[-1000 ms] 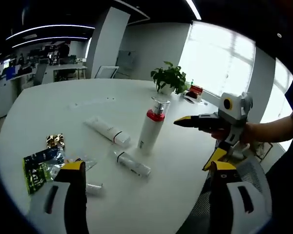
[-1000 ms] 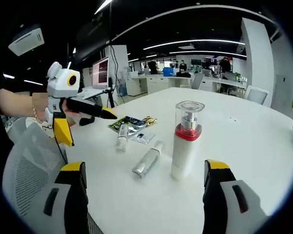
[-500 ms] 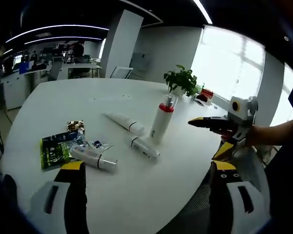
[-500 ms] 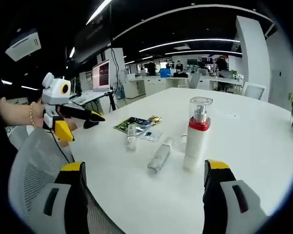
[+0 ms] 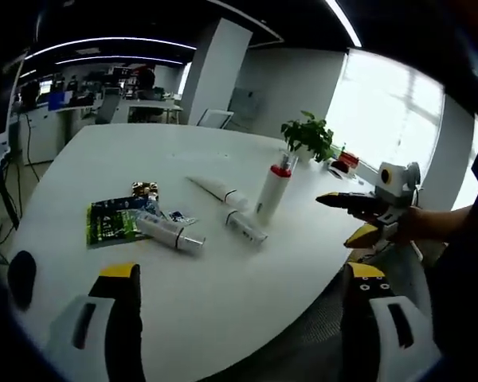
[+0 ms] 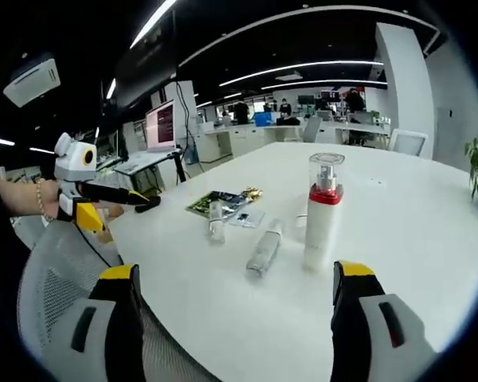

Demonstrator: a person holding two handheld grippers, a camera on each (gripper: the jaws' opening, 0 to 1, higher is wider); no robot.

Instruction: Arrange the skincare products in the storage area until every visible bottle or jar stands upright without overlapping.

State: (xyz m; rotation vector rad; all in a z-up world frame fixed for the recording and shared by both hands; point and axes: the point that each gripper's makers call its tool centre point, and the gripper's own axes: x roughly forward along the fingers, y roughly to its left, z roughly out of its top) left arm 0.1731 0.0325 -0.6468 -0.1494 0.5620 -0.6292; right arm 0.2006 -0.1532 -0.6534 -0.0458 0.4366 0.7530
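We are between grasps: both grippers hang off the near edge of the white table (image 5: 247,294), holding nothing. Our left gripper (image 5: 237,306) has its jaws spread wide, and so does our right gripper (image 6: 233,306); in the left gripper view the right one (image 5: 358,213) shows at the right, in the right gripper view the left one (image 6: 103,199) at the left.

One product already stands upright — the pump bottle with the red collar (image 6: 322,213), near the middle of the table. Three tubes lie flat: a silver-capped tube (image 6: 264,249) just left of that bottle, a second tube (image 6: 216,221) further left beside the packets, and a long white tube (image 5: 213,189) on the bottle's far side.

We judge the task early, with three pieces left to raise. The next move calls for reaching in, closing on the silver-capped tube around its body and tipping it onto its cap end.

A green packet (image 5: 110,226), a small gold wrapper (image 5: 145,189) and a clear sachet (image 6: 248,217) crowd the left tube; a potted plant (image 5: 307,137) stands far off. The standing bottle is close enough to knock.
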